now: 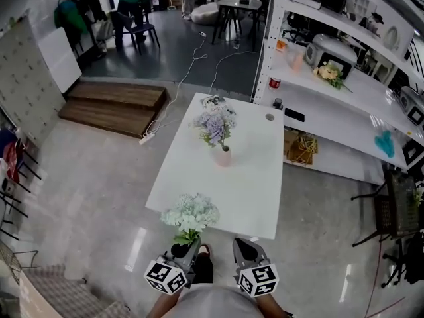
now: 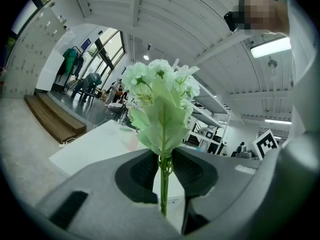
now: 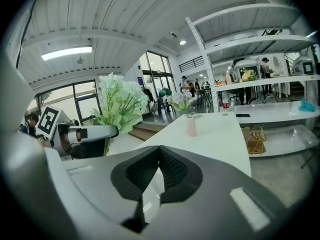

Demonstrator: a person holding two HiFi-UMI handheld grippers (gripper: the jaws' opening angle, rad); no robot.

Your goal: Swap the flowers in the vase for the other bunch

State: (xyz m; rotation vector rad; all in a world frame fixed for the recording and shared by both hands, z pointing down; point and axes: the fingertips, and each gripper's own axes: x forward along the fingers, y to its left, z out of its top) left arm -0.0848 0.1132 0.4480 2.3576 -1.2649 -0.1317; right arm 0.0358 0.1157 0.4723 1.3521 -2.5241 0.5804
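White-green bunch (image 2: 160, 104): stem clamped upright in the left gripper (image 2: 164, 170) at the near edge of the table (image 1: 255, 191), evidently held ready to replace the purple flowers (image 1: 213, 126) standing in the pink vase (image 1: 222, 155) mid-table; right gripper (image 3: 159, 156) closed on nothing, presumably free to pull those.

Bright even indoor light, glaring ceiling strip light (image 2: 270, 47), fisheye-warped dark edges

Purple flowers (image 1: 213, 126) in vase (image 1: 222, 156), white bunch (image 1: 191, 212) held
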